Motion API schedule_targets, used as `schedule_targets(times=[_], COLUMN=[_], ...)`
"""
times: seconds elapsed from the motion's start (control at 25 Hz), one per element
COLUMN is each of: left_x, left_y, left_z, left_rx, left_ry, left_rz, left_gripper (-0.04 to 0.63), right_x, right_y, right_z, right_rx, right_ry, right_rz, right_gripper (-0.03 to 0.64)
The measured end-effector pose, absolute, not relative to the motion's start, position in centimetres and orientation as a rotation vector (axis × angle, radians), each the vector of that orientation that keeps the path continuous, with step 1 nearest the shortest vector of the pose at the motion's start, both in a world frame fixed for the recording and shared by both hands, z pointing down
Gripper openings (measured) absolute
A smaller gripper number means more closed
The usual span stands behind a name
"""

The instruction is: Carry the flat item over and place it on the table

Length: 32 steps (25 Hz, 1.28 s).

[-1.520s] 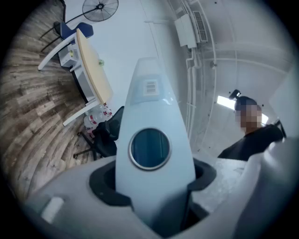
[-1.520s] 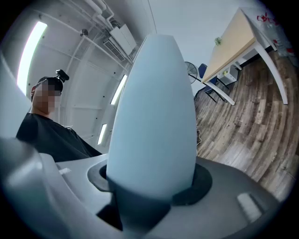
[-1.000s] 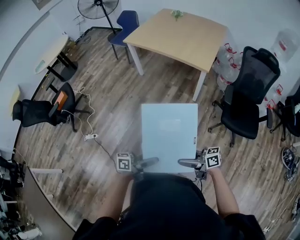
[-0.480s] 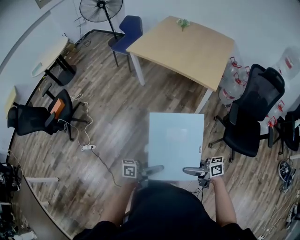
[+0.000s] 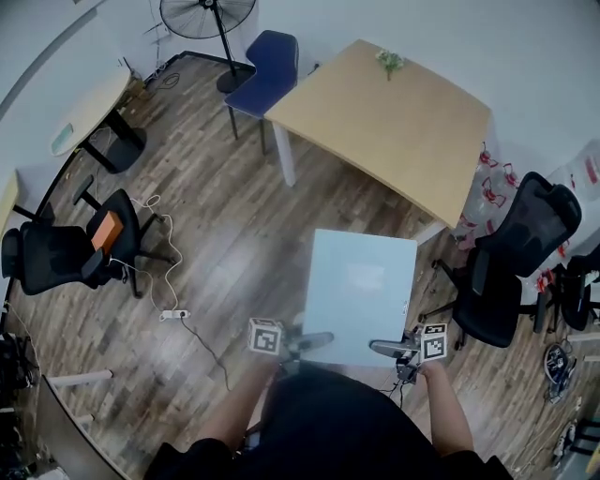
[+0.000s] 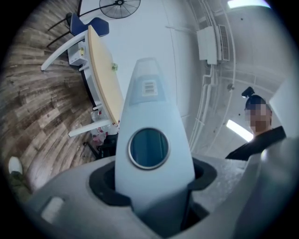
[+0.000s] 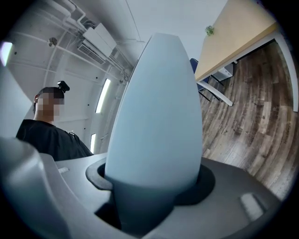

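Note:
A flat pale blue-white board [image 5: 361, 292] hangs level over the wooden floor in the head view. My left gripper [image 5: 317, 339] grips its near edge at the left and is shut on it. At the right of that edge my right gripper [image 5: 382, 348] is also shut on it. The light wooden table [image 5: 384, 112] stands ahead, with a gap of floor between it and the board's far edge. In the left gripper view one pale finger [image 6: 149, 140] fills the middle, and the board's glossy face [image 6: 219, 70] mirrors the ceiling. The right gripper view shows a finger [image 7: 156, 116] and the table [image 7: 233, 37].
A small plant [image 5: 389, 62] sits at the table's far edge. A blue chair [image 5: 269, 64] and a standing fan [image 5: 202, 14] are at the far left. Black office chairs [image 5: 511, 272] [image 5: 56, 253] flank the path. Water bottles [image 5: 487, 169] and a power strip [image 5: 172, 315] lie on the floor.
The table, chairs and floor have slid nearer and downward in the head view as I walk toward the table. Both grippers keep the same hold on the board.

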<state>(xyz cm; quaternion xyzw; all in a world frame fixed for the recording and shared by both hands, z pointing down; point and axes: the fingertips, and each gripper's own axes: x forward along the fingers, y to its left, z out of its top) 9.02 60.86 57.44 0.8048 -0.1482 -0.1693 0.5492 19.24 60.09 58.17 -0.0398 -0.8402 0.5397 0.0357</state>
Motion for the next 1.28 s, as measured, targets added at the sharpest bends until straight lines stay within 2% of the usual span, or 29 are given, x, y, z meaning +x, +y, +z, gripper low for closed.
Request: schedule_targets(times=[0.56,1.0,1.28], left_x=[-4.0,-6.1,-5.8], left_y=[46.7,42.4,33.7], left_z=[55.2,56.1,56.4], left_rx=[1.962,1.961,1.999], left_ry=[-0.328,-0.343,-0.354], left_rz=[-0.370,-0.349,-0.315], left_gripper=[0.304,0.304,0.304], right_x=[6.1,4.1,4.3], right_y=[46.4,42.1,33.5], right_z=[56.1,57.0,57.7], right_rx=[-0.065,-0.063,-0.088], right_ry=[-2.643,-2.650,-2.713], right_rz=[1.636,1.656,1.632], right_gripper=[0.310,0.308,0.308])
